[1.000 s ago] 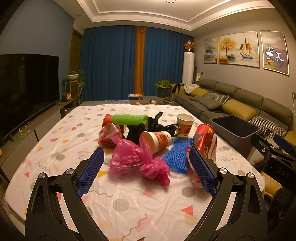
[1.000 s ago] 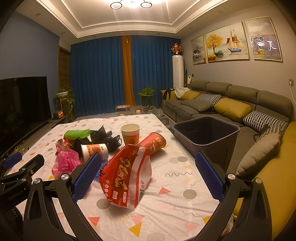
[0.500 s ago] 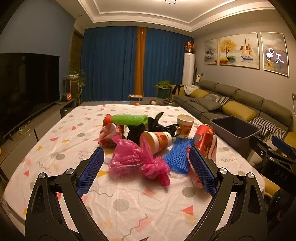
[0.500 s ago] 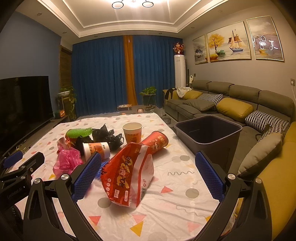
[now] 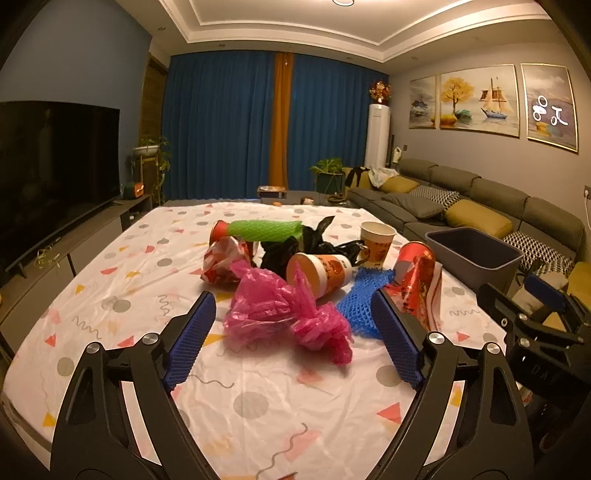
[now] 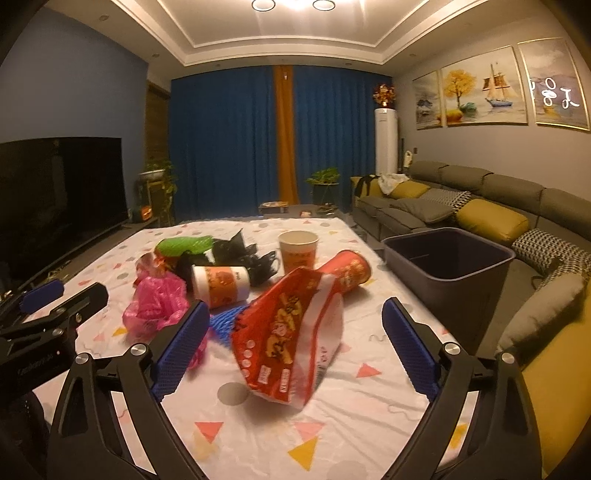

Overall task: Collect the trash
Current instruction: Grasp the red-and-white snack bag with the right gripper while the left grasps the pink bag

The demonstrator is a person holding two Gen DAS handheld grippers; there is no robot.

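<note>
Warm, dim light came from ceiling lamps (image 6: 291, 4); fisheye edges bent and darkened; the right wrist view was slightly motion-blurred.

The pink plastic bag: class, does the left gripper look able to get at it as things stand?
Probably yes. The left gripper is open, its fingers flanking the pink plastic bag with only bare tablecloth between. The blue net lies close beside it.

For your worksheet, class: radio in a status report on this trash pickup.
Left hand-held gripper open, pink bag between fingers. Right hand-held gripper open, snack bag between fingers. Bin open beside table, path clear.
</note>
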